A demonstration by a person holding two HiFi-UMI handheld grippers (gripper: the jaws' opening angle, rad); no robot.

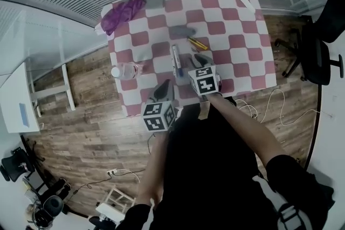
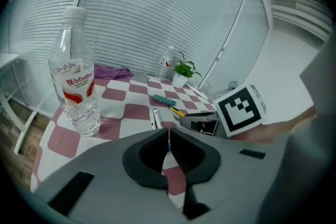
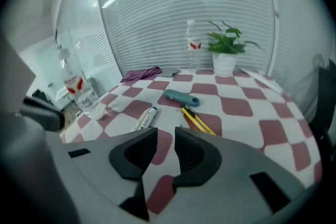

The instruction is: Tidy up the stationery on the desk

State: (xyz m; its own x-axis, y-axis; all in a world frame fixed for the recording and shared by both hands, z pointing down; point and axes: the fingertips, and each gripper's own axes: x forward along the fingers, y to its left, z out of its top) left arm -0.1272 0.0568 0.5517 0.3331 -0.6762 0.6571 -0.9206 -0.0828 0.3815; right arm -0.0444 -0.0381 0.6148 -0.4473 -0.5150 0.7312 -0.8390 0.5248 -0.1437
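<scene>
Left gripper (image 2: 168, 132) hovers with its jaws pressed together, gripping nothing I can make out. Right gripper (image 3: 166, 132), jaws partly apart and empty, is nearer the two white blue-capped markers (image 3: 146, 118). They lie just ahead, slightly left, on the pink-and-white checked tablecloth (image 3: 236, 107), long axes pointing away.

One overhead, two low across table (image 1: 237, 40)

water bottle (image 2: 73, 81), red label reading "Wahaha"
</scene>
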